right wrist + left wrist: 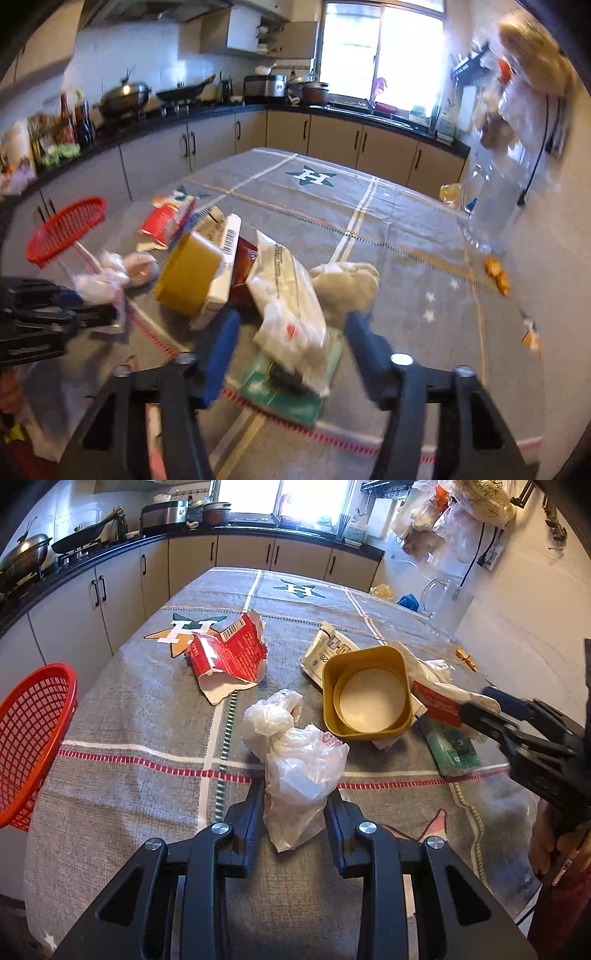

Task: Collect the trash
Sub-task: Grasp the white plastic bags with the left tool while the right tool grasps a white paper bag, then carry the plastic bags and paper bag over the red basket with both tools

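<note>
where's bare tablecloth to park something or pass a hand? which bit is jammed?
Free: the far half of the table beyond the torn red carton, and the near-left stretch between the red basket and the plastic bag. Crowded: centre-right, where the yellow tub, white packets and green packet overlap beside the right gripper.

Your right gripper (291, 328) hangs open over white plastic packet (286, 295) atop green pack (291, 387); yellow tub (186, 273) tipped alongside.

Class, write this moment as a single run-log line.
left gripper: shut on crumpled white plastic bag | right gripper: jaws open above white packet | red mesh basket: at table edge
</note>
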Tool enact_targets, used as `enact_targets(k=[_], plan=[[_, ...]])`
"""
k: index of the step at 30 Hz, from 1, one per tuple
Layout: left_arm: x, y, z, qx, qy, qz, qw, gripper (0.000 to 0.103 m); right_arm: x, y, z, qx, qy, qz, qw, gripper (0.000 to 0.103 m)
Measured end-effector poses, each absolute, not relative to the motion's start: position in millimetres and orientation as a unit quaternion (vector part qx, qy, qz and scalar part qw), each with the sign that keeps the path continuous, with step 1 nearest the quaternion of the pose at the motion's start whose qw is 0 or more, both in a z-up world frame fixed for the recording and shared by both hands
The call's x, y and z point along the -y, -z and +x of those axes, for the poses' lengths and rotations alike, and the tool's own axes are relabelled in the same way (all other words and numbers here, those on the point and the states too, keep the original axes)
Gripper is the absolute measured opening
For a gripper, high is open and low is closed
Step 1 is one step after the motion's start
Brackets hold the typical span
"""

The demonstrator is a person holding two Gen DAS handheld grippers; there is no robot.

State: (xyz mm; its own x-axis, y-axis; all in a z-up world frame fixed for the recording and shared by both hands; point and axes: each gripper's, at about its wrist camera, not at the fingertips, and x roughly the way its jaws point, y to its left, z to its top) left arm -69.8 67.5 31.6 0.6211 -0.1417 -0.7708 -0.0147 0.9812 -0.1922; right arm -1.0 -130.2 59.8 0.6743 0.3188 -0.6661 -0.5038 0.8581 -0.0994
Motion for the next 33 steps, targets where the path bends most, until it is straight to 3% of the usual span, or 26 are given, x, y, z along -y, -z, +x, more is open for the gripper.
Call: enact_targets(k=[2, 4, 21, 33], plan=[[-68, -31, -67, -0.436, 0.035, -0.088, 0.895, 0.03, 130, -52, 9, -0.35, -0.223, -0.141, 0.899, 0.033], [-67, -29, -64, -0.44, 0.034, -0.083, 0.894, 0.03, 136, -43, 16, -0.365, -0.225, -0.13, 0.894, 0.027], [-41, -28, -54, -0.451, -0.061, -0.056, 0.889, 0.03, 193, -77, 5, -0.338, -0.307, 0.094, 0.885, 0.024], [-31, -38, -59, -0.45, -0.088, -0.068, 0.886, 0.03, 197, -62, 14, -0.366, -0.348, 0.133, 0.852, 0.024]])
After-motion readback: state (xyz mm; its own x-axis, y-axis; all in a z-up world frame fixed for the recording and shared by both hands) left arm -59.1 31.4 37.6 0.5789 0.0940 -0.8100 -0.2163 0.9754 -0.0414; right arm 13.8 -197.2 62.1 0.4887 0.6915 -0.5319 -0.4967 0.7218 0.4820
